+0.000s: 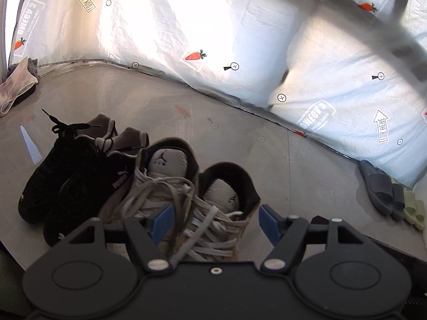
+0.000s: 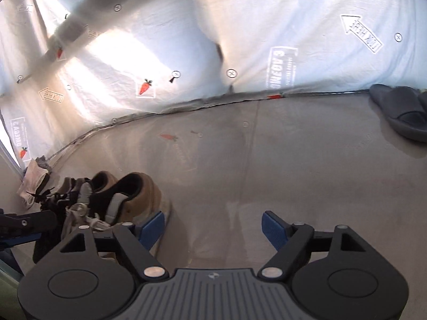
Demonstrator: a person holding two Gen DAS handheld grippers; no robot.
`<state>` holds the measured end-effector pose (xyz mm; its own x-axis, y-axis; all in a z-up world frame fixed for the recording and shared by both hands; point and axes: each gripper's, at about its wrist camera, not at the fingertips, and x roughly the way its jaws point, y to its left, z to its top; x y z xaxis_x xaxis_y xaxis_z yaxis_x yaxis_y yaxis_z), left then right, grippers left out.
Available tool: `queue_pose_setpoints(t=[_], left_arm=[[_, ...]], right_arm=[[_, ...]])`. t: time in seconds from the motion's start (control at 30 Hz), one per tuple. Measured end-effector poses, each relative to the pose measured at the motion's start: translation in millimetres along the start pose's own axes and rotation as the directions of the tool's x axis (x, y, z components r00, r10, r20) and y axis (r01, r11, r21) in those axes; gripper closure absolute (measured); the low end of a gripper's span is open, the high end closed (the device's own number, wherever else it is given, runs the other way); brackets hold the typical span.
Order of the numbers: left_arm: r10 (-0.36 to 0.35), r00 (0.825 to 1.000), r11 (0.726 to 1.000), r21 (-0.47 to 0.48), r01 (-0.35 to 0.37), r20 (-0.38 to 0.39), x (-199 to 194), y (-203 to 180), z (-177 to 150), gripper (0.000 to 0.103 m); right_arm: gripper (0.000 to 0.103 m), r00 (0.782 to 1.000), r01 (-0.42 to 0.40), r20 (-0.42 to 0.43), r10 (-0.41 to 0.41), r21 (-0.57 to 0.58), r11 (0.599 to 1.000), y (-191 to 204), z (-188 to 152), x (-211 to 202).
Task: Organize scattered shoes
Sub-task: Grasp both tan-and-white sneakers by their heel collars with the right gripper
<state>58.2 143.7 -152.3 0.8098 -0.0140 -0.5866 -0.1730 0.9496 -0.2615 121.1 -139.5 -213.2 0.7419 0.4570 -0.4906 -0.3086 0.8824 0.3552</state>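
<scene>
Risks, largest first:

- Toppling the row. Tall tan sneakers [image 1: 186, 186] standing side by side, touching, with black sneakers [image 1: 74, 176] pressed against them on the left. Left gripper [image 1: 214, 222] spread wide, holding nothing, straddling the right-hand tan shoe near its laces. Closing off-centre or pushing down likely to tip that shoe into its partner and shift the whole group.
- Snagging laces. Pale laces [image 1: 192, 213] loose and tangled across both tan shoes, lying right at the blue pads [image 1: 162, 221]. Likely to catch on a finger and drag a shoe out of line when pulling away.
- Collision between tools. Left gripper's dark frame visible at the left edge of the right wrist view, near the right gripper [image 2: 213, 229]. Right gripper also spread wide and empty, over bare floor [image 2: 267, 173], its left pad just beside the outer tan shoe.
- Overlooking the far footwear. Grey slide sandals [image 1: 379, 186] and a green pair [image 1: 413, 208] close together by the sheeted wall [image 1: 240, 40], well apart from the sneakers.

Condition of the shoes: sneakers paired, upright, toes toward the camera, openings toward the wall. Black laces sticking up loosely. Sandals overlapping, exact alignment impossible to judge. Equally consistent with a finished row just released or with a pair about to be lifted.
</scene>
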Motion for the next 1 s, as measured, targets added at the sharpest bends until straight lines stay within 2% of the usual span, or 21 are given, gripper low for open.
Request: queue_pose_setpoints(t=[0.13, 0.3, 0.53, 0.8, 0.87, 1.0], left_arm=[[0.017, 1.000, 1.000, 0.004, -0.017, -0.009, 6, 30, 18, 0.031], [0.031, 0.999, 0.999, -0.019, -0.032, -0.040, 24, 62, 34, 0.031], [0.004, 0.999, 0.998, -0.056, -0.007, -0.052, 43, 89, 49, 0.031], [-0.020, 0.998, 0.995, -0.102, 0.014, -0.056, 62, 113, 71, 0.031], [-0.019, 0.998, 0.994, -0.110, 0.012, -0.065, 68, 118, 74, 0.031], [-0.026, 0.995, 0.990, -0.140, 0.013, -0.091, 81, 129, 77, 0.031]], right_arm=[[0.022, 0.998, -0.063, -0.003, 0.063, -0.015, 0.998, 66, 9, 30], [0.022, 0.999, -0.031, -0.045, 0.029, -0.055, 0.998, 121, 22, 63], [0.022, 0.982, 0.093, -0.167, -0.087, 0.028, 0.995, 134, 36, 119], [0.022, 0.944, 0.153, -0.306, -0.128, 0.061, 0.986, 145, 48, 172], [0.016, 0.933, 0.165, -0.333, -0.136, 0.061, 0.984, 149, 52, 182], [0.013, 0.905, 0.213, -0.384, -0.184, 0.035, 0.976, 157, 57, 204]])
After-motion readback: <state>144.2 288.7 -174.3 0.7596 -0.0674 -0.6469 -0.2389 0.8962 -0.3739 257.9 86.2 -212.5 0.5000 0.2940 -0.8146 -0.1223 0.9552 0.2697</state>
